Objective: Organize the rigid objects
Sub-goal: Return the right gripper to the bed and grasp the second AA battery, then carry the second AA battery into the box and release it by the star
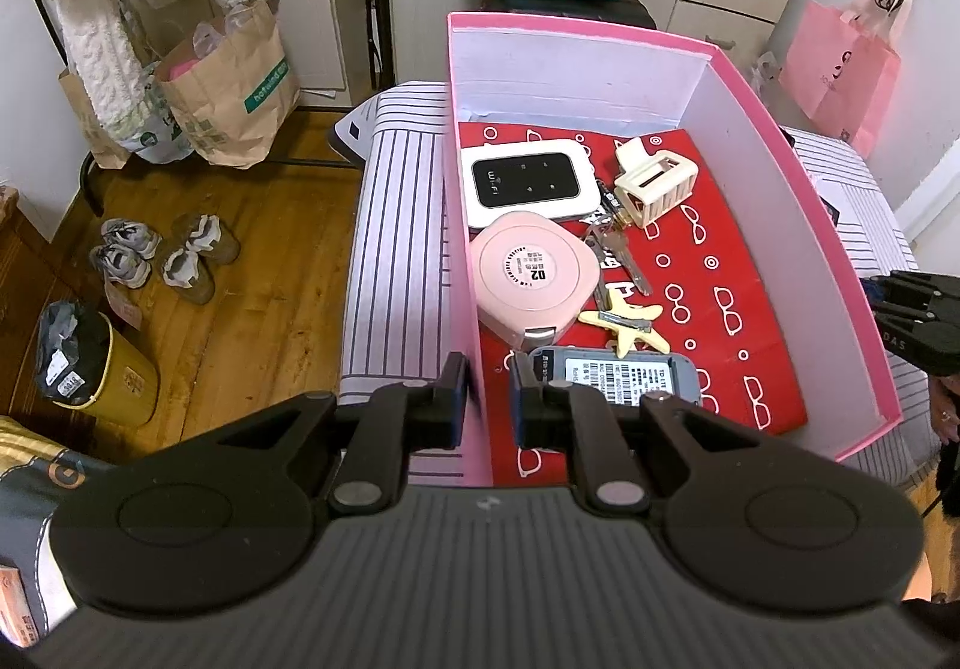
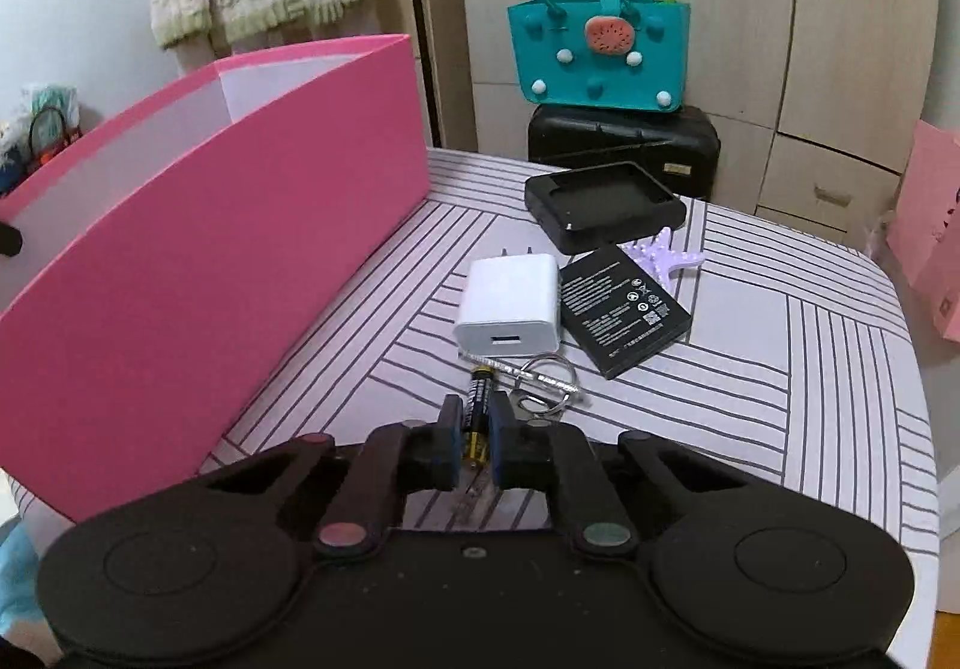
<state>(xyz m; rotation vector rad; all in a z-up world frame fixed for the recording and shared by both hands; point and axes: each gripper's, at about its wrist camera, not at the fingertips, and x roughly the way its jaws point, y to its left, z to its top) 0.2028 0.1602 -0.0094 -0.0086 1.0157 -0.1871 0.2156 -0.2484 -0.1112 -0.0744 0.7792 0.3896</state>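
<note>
Your left gripper (image 1: 487, 369) is clamped on the near left wall of the open pink cardboard box (image 1: 840, 273), one finger outside the wall and one inside. The box stands on the white table surface with thin dark stripes (image 2: 750, 399).

Contents of the box, lying on a red sheet printed with white glasses shapes (image 1: 720, 261):
- a white pocket Wi-Fi router with a black face (image 1: 528, 180), at the far left;
- a round pink plastic case with a circular label (image 1: 534, 276), just in front of the router;
- a cream plastic hair claw (image 1: 654, 186), to the right of the router;
- a bunch of metal keys (image 1: 618, 255), between the pink case and the hair claw;
- a cream star-shaped clip (image 1: 630, 321), beside the pink case;
- a grey device with a printed white label (image 1: 624, 375), nearest your left gripper.

Your right gripper (image 2: 474, 429) is down at the table surface, outside the box, with its jaws closed on a black-and-gold cylindrical battery (image 2: 478, 399).

Items on the table just beyond the battery:
- a metal key ring (image 2: 549, 378);
- a white cube-shaped USB charger (image 2: 510, 306);
- a flat black rectangular battery pack (image 2: 624, 309), touching the charger's right side;
- a pale purple plastic starfish (image 2: 666, 258);
- a black rectangular plastic tray (image 2: 606, 204), farthest from you.
</note>
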